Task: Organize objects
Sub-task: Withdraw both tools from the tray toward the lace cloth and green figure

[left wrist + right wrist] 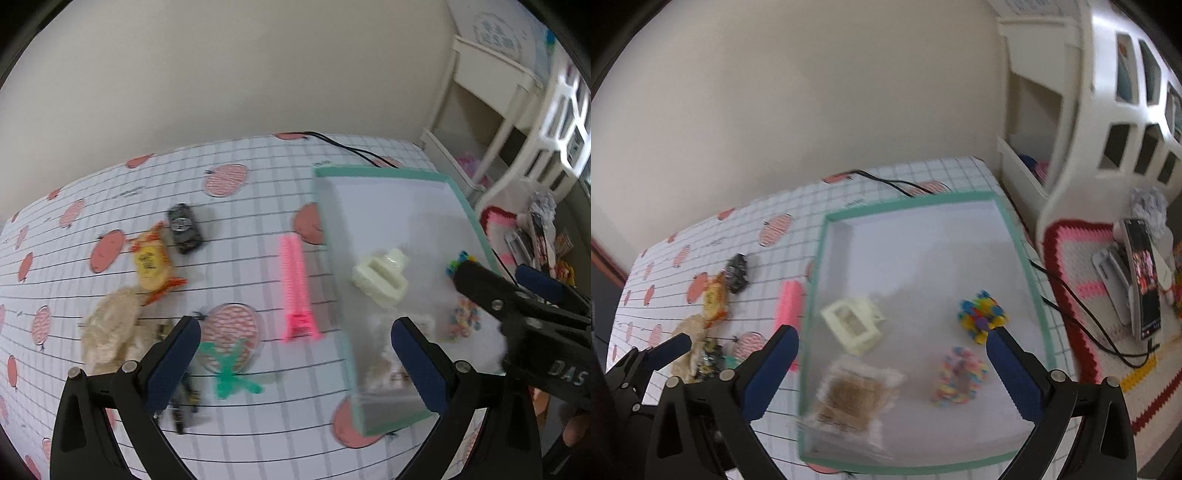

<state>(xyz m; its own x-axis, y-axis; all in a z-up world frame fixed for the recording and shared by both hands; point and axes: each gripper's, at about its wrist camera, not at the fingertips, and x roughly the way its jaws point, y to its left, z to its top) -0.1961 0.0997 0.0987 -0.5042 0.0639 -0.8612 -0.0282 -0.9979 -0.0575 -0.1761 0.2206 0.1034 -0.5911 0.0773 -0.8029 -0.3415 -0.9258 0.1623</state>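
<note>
— Where's the pink comb [296,287]?
— On the tablecloth [240,177], just left of the teal tray [476,218], long axis running near to far.
— Which gripper's closer?
— Likely the left gripper [295,363], jaws spread and empty, comb dead ahead. The right gripper [892,371], also agape, hovers over the tray.

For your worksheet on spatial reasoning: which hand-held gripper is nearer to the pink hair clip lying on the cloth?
Left. The left hand-held gripper hovers open just short of the pink hair clip; the right hand-held gripper is open over the tray, beyond the clip's right side.
</note>
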